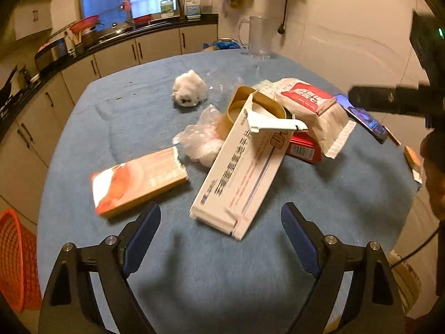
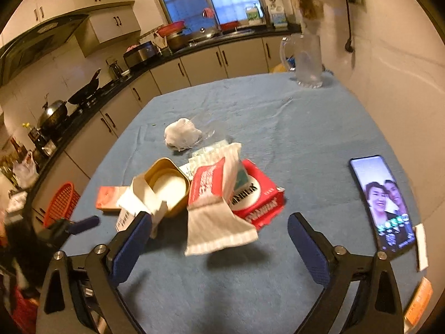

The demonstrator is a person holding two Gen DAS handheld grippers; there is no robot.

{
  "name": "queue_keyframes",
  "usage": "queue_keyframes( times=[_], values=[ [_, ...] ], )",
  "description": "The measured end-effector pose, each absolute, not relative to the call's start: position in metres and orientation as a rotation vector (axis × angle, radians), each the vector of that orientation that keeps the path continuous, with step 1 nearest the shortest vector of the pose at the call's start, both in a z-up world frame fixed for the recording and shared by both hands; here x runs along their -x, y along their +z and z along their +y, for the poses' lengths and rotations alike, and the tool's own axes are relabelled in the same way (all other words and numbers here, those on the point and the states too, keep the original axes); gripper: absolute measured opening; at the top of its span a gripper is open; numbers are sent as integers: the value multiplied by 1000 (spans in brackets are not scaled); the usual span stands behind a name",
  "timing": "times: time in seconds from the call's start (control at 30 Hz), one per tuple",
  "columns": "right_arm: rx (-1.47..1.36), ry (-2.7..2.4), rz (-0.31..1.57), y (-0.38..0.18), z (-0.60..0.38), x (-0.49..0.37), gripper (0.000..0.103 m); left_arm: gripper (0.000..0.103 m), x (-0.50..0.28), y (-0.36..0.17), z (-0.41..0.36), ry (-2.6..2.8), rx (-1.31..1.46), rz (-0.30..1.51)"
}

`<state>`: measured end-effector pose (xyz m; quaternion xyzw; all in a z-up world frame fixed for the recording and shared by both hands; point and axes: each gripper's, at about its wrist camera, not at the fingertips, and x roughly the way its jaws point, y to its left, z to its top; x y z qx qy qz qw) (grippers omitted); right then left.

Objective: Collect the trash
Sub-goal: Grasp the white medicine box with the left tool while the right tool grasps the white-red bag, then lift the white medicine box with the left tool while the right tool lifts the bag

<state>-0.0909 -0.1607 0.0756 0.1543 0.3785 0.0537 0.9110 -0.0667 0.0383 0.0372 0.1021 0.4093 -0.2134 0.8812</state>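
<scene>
Trash lies heaped on the blue tablecloth (image 1: 200, 272). In the left wrist view my left gripper (image 1: 221, 228) is open and empty, just short of a long white carton (image 1: 239, 178). An orange box (image 1: 139, 179) lies to its left, with crumpled plastic (image 1: 201, 139), a white tissue wad (image 1: 189, 87), a gold tin (image 1: 256, 111), a white-and-red bag (image 1: 314, 111) and a red box (image 1: 303, 147) behind. In the right wrist view my right gripper (image 2: 219, 236) is open and empty before the white-and-red bag (image 2: 219, 208), the red box (image 2: 258, 197) and the tin (image 2: 167, 183).
A lit phone (image 2: 385, 203) lies at the table's right edge. A clear glass jug (image 2: 306, 58) stands at the far end. An orange basket (image 1: 16, 258) sits on the floor left of the table. Kitchen counters run along the left and back.
</scene>
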Motion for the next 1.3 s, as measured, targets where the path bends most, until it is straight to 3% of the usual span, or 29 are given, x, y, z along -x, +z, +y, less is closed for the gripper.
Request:
queue_keyframes(
  times=[0.27, 0.33, 0.43, 0.6, 1.2, 1.23, 1.27, 1.3],
  values=[
    [-300, 124, 883, 61, -152, 43, 80, 87, 52, 24, 14, -433, -293, 845],
    [-296, 116, 909, 54, -151, 34, 68, 87, 47, 22, 14, -422, -288, 843],
    [-332, 142, 946, 42, -153, 29, 50, 64, 41, 19, 10, -424, -274, 850],
    [-351, 137, 906, 40, -158, 39, 44, 57, 43, 18, 11, -423, -252, 834],
    [-328, 248, 786, 76, -119, 76, 44, 51, 71, 60, 68, -417, -77, 759],
    [-327, 252, 785, 78, -115, 75, 44, 46, 72, 60, 73, -409, -74, 755],
    [-325, 263, 787, 80, -111, 74, 44, 26, 72, 60, 78, -406, -68, 759],
    [-325, 272, 787, 81, -108, 74, 44, 18, 72, 60, 82, -407, -55, 772]
  ],
)
